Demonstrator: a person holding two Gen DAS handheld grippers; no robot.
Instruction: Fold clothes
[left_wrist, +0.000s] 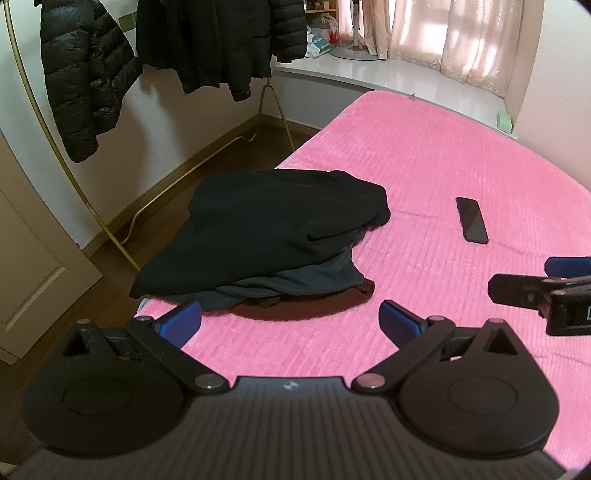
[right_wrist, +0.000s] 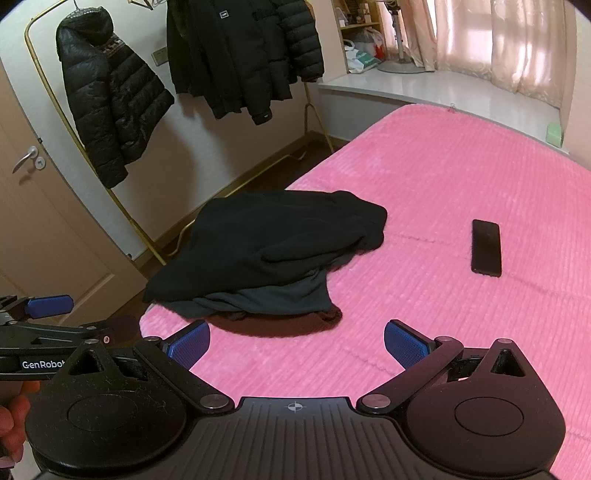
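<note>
Left wrist view: left gripper (left_wrist: 290, 321) has its fingers wide apart, nothing between the ribbed blue pads (left_wrist: 183, 321). It hovers over a pink ribbed plush bed cover (left_wrist: 424, 177). One pile of clothes (left_wrist: 266, 240) sits near the bed's left edge: black fleece on top, dark grey layer under it, dark brown piece at the bottom. One black phone (left_wrist: 472, 219) lies flat, well apart to the right. Right gripper (left_wrist: 546, 280) pokes in at the right edge; cannot tell its state here.

Right wrist view: right gripper (right_wrist: 297, 345) is spread open too, empty. "GenRobot" partly readable on the left gripper's side. Two or more black puffer jackets (right_wrist: 110, 99) hang on one gold metal rack (right_wrist: 122, 206).
</note>
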